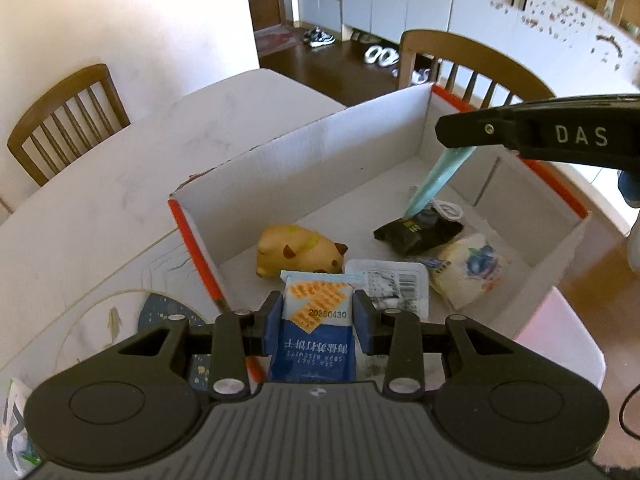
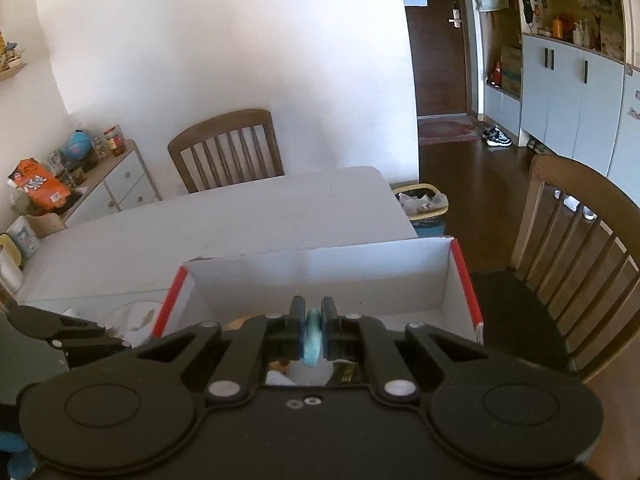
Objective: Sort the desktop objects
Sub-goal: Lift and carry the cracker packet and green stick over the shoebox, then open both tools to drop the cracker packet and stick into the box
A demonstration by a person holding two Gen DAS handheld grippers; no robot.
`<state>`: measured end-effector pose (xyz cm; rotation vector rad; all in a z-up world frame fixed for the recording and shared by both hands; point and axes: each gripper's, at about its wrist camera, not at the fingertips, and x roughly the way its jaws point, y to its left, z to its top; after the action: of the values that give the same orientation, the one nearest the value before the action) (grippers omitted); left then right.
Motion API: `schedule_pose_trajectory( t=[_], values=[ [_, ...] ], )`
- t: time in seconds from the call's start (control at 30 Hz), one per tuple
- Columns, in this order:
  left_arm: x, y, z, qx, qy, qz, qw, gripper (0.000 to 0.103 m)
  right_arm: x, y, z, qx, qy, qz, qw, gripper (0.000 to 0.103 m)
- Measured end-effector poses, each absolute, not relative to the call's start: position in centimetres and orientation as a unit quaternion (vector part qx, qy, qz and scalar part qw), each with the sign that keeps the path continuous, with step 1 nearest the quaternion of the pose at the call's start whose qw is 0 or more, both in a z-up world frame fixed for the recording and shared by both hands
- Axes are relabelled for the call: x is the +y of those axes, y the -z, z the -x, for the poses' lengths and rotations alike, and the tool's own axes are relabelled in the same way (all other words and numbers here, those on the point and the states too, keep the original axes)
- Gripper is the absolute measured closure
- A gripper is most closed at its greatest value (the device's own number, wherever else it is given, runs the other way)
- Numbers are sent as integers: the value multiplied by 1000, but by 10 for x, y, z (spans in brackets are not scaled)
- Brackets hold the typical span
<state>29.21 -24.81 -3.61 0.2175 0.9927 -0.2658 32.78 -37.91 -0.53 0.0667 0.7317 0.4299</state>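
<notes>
Left gripper (image 1: pixel 318 322): clamps the light, crushable blue-and-white cracker packet (image 1: pixel 316 320) at mid-body, over the white cardboard box (image 1: pixel 320 152).
Right gripper (image 2: pixel 312 330): shut on the slim, stiff pale-blue plastic stick (image 2: pixel 312 338).

On the table (image 1: pixel 100 184) stands an open box (image 1: pixel 320 152), a chair (image 1: pixel 64 120) behind the table and another (image 1: pixel 472 64) behind the box; inside lie a pig toy (image 1: pixel 298 250) at left, a flat packet (image 1: pixel 394 284) beside it, a dark pouch (image 1: pixel 420 232) and bag (image 1: pixel 472 268) to the right.

Home dining area: wooden chairs (image 2: pixel 226 148) round white table (image 2: pixel 224 216), shoes (image 2: pixel 497 136) by entrance door (image 2: pixel 438 40), storage cabinets (image 2: pixel 576 92).
</notes>
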Motion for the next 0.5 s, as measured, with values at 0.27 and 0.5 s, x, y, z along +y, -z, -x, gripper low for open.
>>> schedule_pose_trajectory(
  t=[0.27,0.5],
  values=[
    [-261,60,-312,516,101,-115,843,68,-376,27,-357,370,-199,-24,907,96],
    [-265,71,-319,535,99,-119,830,68,-376,47,-380,396,-189,-41,898,96]
  ],
)
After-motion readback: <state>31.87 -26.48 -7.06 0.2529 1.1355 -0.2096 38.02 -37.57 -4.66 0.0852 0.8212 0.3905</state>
